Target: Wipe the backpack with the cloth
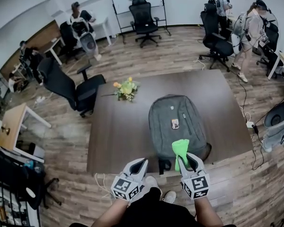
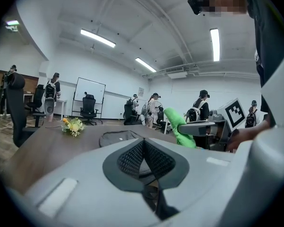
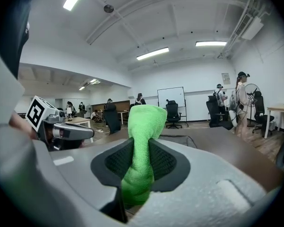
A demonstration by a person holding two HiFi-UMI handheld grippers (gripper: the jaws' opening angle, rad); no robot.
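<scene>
A grey backpack [image 1: 177, 122] lies flat on the brown table [image 1: 118, 131], its far edge low in the left gripper view [image 2: 117, 137]. A bright green cloth [image 1: 180, 151] is pinched in my right gripper [image 1: 185, 164], which hangs over the backpack's near end. In the right gripper view the cloth [image 3: 141, 150] stands up between the shut jaws of the right gripper [image 3: 141, 162]. My left gripper [image 1: 138, 167] hovers by the table's near edge, left of the backpack. Its jaws meet with nothing between them in the left gripper view [image 2: 144, 157].
A small bunch of yellow flowers [image 1: 126, 89] lies on the table beyond the backpack. Black office chairs [image 1: 68, 86] stand around the table. Several people [image 1: 249, 32] stand at the room's far side. Cables [image 1: 248, 122] run over the wooden floor to the right.
</scene>
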